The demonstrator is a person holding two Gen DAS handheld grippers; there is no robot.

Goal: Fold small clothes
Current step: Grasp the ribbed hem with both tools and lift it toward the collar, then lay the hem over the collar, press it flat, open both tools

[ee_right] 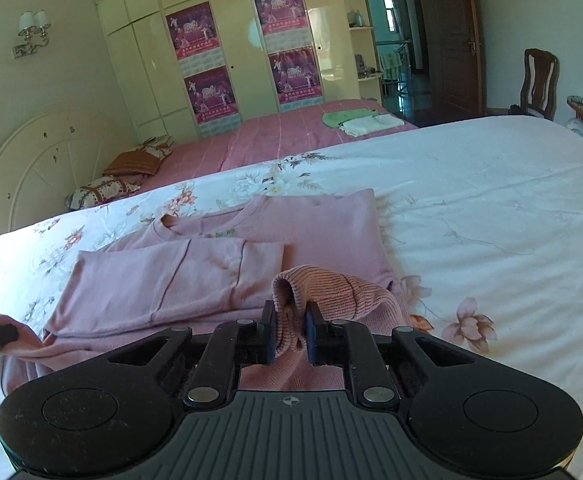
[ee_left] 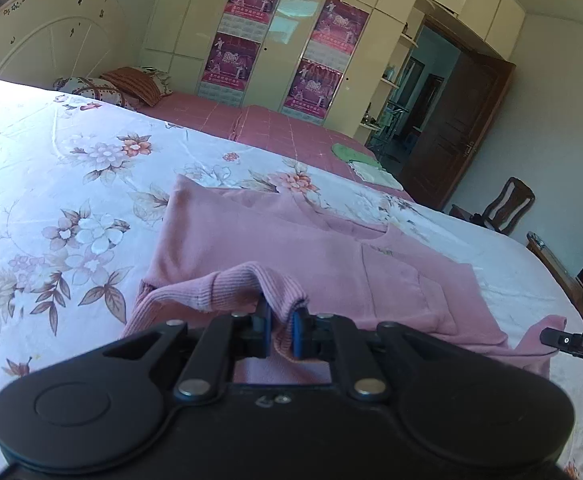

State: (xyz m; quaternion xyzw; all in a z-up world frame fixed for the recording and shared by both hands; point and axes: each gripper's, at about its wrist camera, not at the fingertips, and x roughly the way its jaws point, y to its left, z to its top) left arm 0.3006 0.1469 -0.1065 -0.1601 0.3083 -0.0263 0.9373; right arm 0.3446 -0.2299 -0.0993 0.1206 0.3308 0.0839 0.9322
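Left gripper (ee_left: 280, 330) and right gripper (ee_right: 289, 336) pinch pink top's (ee_right: 195, 276) hem

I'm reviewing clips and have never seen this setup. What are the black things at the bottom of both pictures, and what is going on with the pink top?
Each black thing is a hand-held gripper with two fingers; a person carries one in each hand, and a wide-angle camera on each looks forward along its fingers. One picture comes from the left gripper, the other from the right gripper. A pink top lies on a flowered bedsheet, its sleeves folded in. Each gripper is shut on the top's ribbed hem.
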